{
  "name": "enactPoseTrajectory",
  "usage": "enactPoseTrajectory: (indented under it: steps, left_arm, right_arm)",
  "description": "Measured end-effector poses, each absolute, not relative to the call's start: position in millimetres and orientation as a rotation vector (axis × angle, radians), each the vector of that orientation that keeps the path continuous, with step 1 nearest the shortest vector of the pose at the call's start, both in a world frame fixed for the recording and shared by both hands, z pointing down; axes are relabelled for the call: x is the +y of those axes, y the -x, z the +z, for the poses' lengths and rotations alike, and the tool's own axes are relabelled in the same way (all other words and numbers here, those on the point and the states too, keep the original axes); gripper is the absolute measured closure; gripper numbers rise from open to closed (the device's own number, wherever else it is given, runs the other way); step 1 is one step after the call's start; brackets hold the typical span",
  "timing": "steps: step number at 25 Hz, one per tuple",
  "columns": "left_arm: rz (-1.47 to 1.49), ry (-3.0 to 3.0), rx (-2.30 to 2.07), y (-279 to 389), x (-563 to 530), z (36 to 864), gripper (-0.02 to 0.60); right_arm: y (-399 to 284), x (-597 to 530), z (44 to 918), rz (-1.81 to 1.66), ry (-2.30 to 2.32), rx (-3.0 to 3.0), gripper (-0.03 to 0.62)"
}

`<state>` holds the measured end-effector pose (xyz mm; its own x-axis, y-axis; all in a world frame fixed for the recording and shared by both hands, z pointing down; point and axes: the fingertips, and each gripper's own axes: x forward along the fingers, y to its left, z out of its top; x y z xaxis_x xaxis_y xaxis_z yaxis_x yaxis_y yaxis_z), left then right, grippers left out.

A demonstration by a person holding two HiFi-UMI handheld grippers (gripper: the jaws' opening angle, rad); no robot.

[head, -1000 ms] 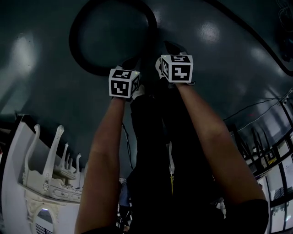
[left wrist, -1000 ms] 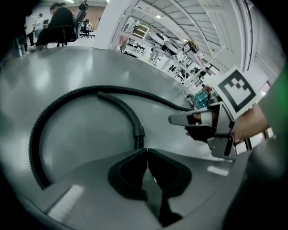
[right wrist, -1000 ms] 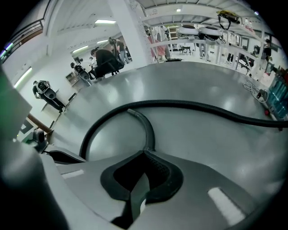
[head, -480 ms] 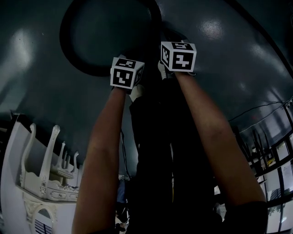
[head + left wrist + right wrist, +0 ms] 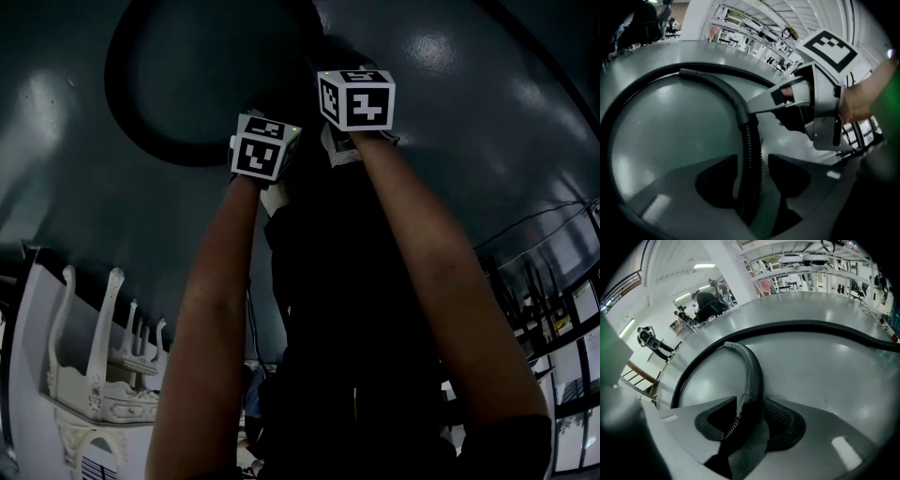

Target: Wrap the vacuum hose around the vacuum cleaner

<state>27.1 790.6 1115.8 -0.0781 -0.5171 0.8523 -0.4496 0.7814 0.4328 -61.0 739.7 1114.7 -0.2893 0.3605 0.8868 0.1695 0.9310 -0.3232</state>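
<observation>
Hose [image 5: 750,136] lies loose between half-open jaws (left gripper [image 5: 753,164], right gripper [image 5: 751,405]), both pairs having just been opening.

Grey tongs [image 5: 752,180], black-and-white marker cubes [image 5: 265,147], dark sleeve [image 5: 502,445]

I see the black ribbed vacuum hose [image 5: 749,154] sweeping a wide loop across the glossy grey floor [image 5: 661,126]. A smooth curved tube [image 5: 724,91] forms its end.

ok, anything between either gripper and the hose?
Nothing visible. The hose runs between the jaws of the left gripper and of the right gripper, which have just been opening. The vacuum cleaner itself I can't make out.
</observation>
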Motion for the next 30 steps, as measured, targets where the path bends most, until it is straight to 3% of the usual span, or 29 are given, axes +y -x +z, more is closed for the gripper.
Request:
enactPoseTrajectory:
  steps: [7,15,26,30]
  left_arm:
    - [0.049,-0.858,-1.644,-45,787,1137,0.367]
    - [-0.019,-0.892,-1.685,-50,783,1142,0.409]
    - [-0.097,-0.920,-1.749,-47,782,1144,0.400]
    - [-0.096,-0.920,-1.750,-49,782,1144,0.399]
  right_arm:
    - [63,744,1131,0.202,0.402,-1.839,0.369]
    - [65,751,1138,0.168,0.410,-1.854,0.363]
    - [66,755,1145,0.187,0.349,-1.812,0.344]
    - [65,753,1144,0.234,0.316,-1.779,0.364]
